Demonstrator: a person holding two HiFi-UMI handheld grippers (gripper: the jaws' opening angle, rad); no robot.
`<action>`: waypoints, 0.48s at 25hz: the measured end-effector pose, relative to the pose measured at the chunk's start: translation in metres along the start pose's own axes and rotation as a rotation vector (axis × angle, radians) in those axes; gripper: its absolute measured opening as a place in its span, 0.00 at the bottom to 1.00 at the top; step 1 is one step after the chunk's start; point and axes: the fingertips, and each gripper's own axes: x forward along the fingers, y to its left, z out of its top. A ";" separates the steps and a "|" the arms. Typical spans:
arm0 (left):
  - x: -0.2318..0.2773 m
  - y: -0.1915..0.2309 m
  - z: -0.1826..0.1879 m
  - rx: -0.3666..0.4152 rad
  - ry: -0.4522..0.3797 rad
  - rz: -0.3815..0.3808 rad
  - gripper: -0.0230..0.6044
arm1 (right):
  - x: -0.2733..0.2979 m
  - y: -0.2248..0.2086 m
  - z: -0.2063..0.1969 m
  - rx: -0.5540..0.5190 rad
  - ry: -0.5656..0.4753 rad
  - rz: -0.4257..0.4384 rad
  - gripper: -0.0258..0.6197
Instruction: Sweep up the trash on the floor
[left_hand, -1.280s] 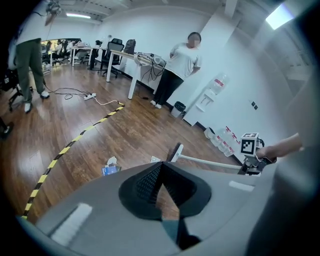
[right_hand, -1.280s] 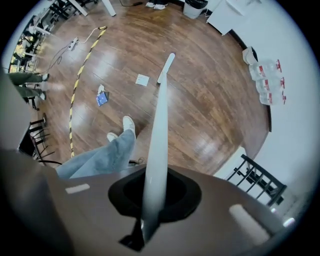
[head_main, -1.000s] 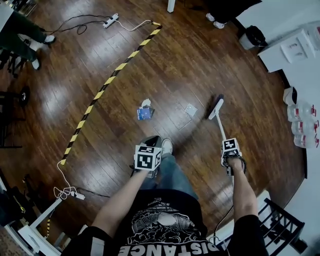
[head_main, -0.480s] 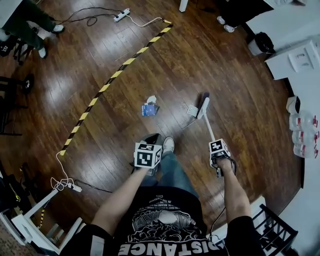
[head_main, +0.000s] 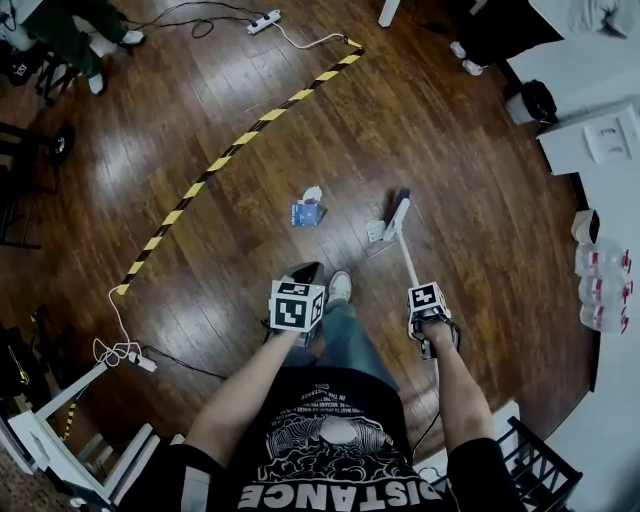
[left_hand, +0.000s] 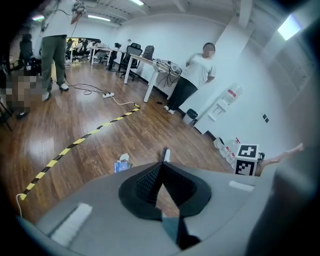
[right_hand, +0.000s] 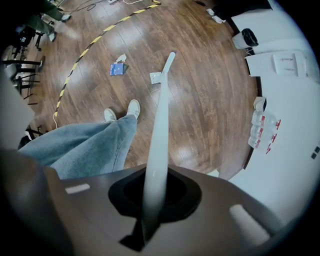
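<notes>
Right claw pinches white-handled broom; left claw pressed together, empty. Hold bristles flat, nudge pale wrapper left toward blue packet.

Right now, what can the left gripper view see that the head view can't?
Only the left gripper view shows the ceiling lights and the white top of a person standing by the wall. Only the head view shows the wearer's own black T-shirt and both forearms from above. Both show the blue trash, the striped tape, what looks like a black dustpan in the left gripper, and the broom held by the right gripper.
</notes>
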 end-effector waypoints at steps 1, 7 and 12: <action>-0.003 0.003 -0.001 -0.005 -0.003 0.001 0.05 | 0.000 0.008 0.000 0.004 -0.008 0.011 0.05; -0.018 0.024 -0.010 -0.028 -0.017 0.010 0.05 | -0.004 0.056 0.005 0.006 -0.053 0.075 0.05; -0.031 0.042 -0.016 -0.046 -0.024 0.014 0.05 | -0.017 0.080 0.002 -0.011 -0.058 0.070 0.05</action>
